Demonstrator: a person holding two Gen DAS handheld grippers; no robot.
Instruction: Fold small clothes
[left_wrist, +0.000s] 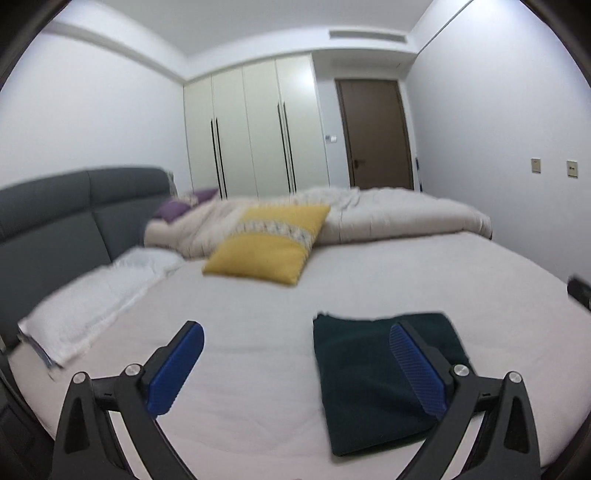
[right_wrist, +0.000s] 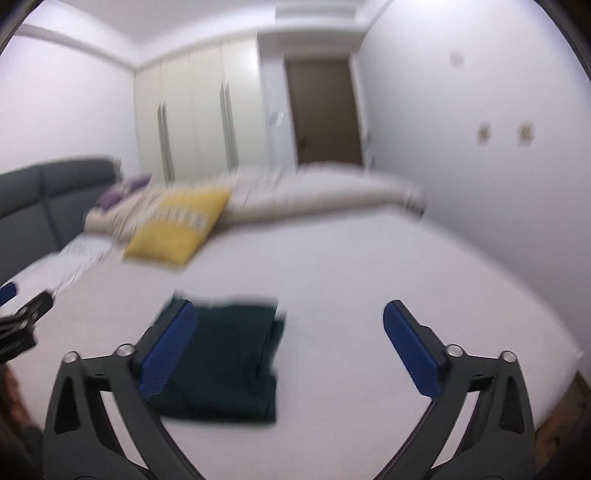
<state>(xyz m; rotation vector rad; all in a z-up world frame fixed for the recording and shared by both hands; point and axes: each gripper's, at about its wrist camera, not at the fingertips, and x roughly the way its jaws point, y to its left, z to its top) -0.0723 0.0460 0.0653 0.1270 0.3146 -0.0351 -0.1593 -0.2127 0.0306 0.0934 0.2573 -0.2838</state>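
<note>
A dark green garment (left_wrist: 369, 376) lies folded into a flat rectangle on the pale bed sheet (left_wrist: 258, 321). In the left wrist view my left gripper (left_wrist: 295, 334) hangs above the bed, open wide, nothing between its blue pads (left_wrist: 173, 373); the garment sits under its right finger. The right wrist view is blurred. It shows the same folded garment (right_wrist: 229, 354) under the left finger of my right gripper (right_wrist: 286, 314), which is open and empty too. Part of the left gripper (right_wrist: 22, 321) shows at that view's left edge.
A yellow cushion (left_wrist: 266, 243) lies further up the bed, with a white pillow (left_wrist: 96, 295) to the left by the grey headboard (left_wrist: 55, 221). A bunched beige duvet (left_wrist: 388, 214) lies along the far side. Wardrobe doors (left_wrist: 255, 125) and a brown door (left_wrist: 376, 136) stand behind.
</note>
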